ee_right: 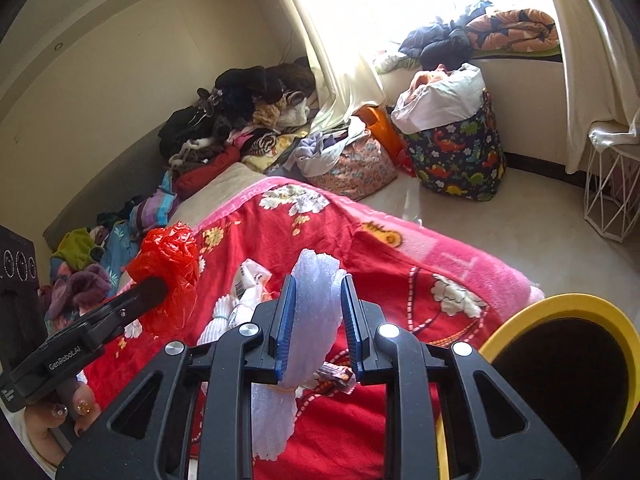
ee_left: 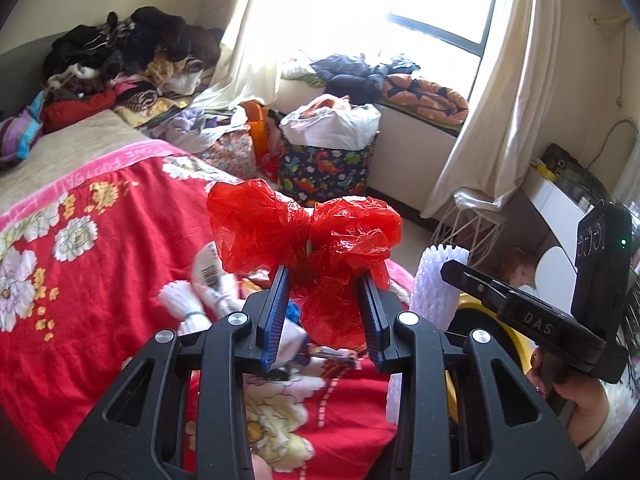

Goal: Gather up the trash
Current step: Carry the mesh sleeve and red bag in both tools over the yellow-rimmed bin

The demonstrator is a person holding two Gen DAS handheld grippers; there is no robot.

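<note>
My left gripper [ee_left: 325, 276] is shut on a crumpled red plastic bag [ee_left: 280, 228] and holds it above the red floral blanket [ee_left: 104, 264]; the bag also shows in the right wrist view [ee_right: 170, 264]. My right gripper [ee_right: 318, 284] is shut on a white foam net sleeve [ee_right: 316, 312], also seen in the left wrist view [ee_left: 436, 284]. A yellow-rimmed bin [ee_right: 560, 308] stands at the bed's right edge, below my right gripper. On the blanket lie a white wrapper with a barcode [ee_right: 250, 280], a white foam piece [ee_left: 180, 304] and a small snack wrapper [ee_right: 338, 376].
A pile of clothes [ee_left: 132, 52] covers the bed's far end. A dinosaur-print hamper [ee_right: 456, 148] and a floral bag [ee_right: 352, 168] stand on the floor by the window. A white wire basket [ee_right: 612, 196] stands at the right. A desk [ee_left: 560, 200] is at the far right.
</note>
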